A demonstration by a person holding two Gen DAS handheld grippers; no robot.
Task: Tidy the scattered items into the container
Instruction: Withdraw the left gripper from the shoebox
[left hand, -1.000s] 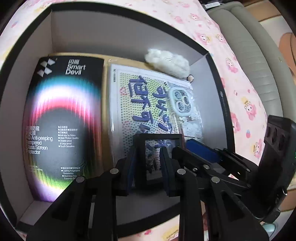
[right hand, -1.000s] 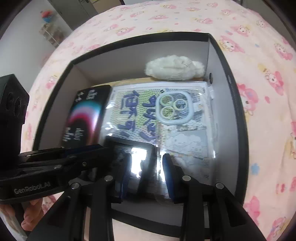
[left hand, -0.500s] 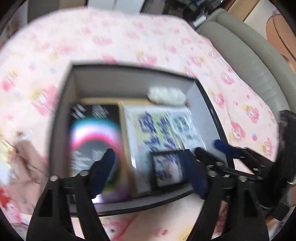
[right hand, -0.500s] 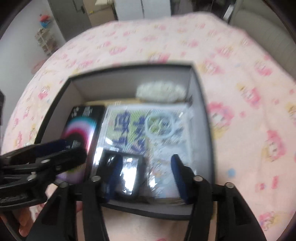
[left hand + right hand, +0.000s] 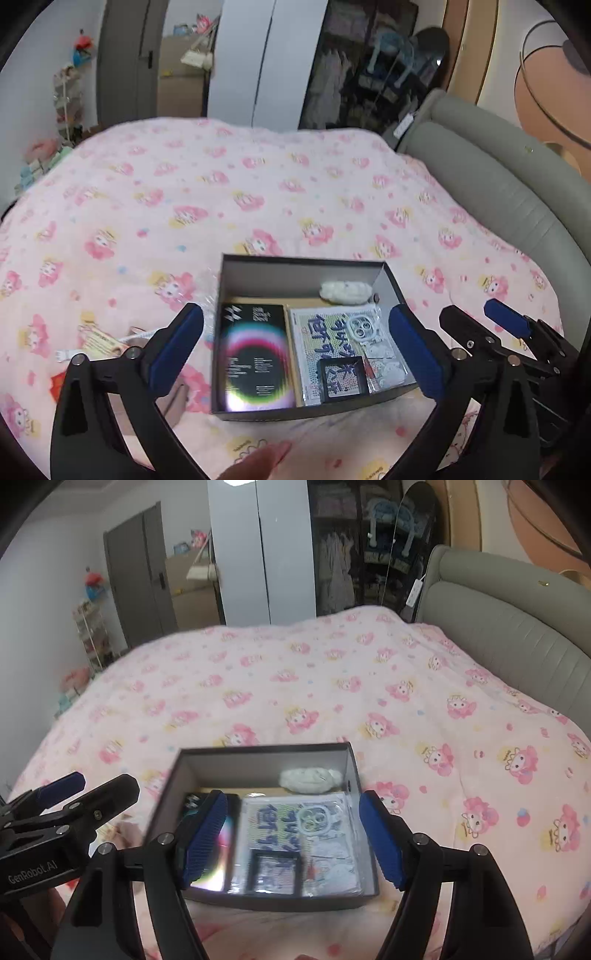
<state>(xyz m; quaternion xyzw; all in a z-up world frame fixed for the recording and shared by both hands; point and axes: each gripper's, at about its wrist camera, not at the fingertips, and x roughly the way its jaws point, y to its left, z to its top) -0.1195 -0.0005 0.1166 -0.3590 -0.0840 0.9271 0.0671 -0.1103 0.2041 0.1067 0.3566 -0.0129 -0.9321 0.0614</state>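
A dark open box [image 5: 303, 264] [image 5: 266, 751] sits on the pink patterned bed. In it lie a black screen-protector pack [image 5: 253, 354], a printed plastic packet [image 5: 332, 339] [image 5: 280, 823] with a pale phone case [image 5: 362, 326] [image 5: 314, 818], a small black square item [image 5: 343, 380] [image 5: 275, 873] and a white fluffy piece [image 5: 345, 291] [image 5: 310, 777]. My left gripper [image 5: 295, 358] is open and empty above the box. My right gripper [image 5: 291, 842] is open and empty above the box.
Loose items lie on the bedspread left of the box: a yellow card [image 5: 101, 343], a red piece [image 5: 61, 380] and a pinkish pouch [image 5: 177, 400]. A grey padded headboard [image 5: 498, 199] [image 5: 517, 635] runs along the right. A wardrobe and door stand beyond the bed.
Both grippers have opened wide and pulled up and back from the box. The small black square item, held between the left fingers a second ago, now lies in the box.
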